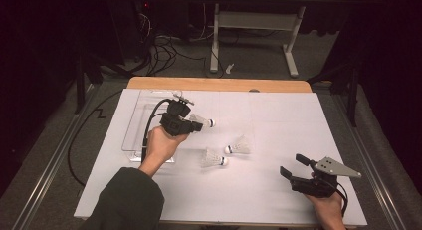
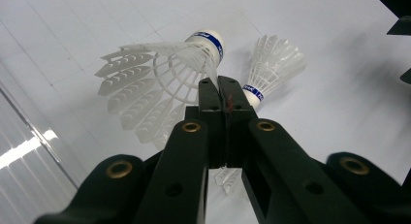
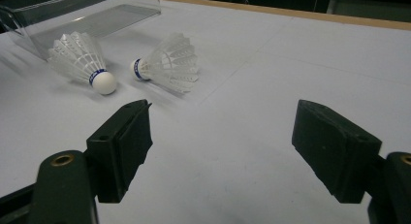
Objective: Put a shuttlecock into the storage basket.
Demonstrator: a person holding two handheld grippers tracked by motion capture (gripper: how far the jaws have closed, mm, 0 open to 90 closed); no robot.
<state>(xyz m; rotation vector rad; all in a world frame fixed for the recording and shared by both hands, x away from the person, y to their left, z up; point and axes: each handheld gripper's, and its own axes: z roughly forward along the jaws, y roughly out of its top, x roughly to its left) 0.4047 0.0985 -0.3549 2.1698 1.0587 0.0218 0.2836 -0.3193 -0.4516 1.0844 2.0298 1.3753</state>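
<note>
A white sheet covers the wooden table (dark room, cables behind). Left gripper pinches a shuttlecock; right gripper gapes empty.

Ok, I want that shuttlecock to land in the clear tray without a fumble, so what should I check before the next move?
1. Left gripper shut on held shuttlecock: ok.
2. Grip is on the feather skirt, not the cork: cannot tell whether it is secure.
3. Clear tray beside the left hand, with room inside: ok.
4. Two loose shuttlecocks lie apart from the tray: ok.
5. Right gripper open, off to the side: ok.
</note>
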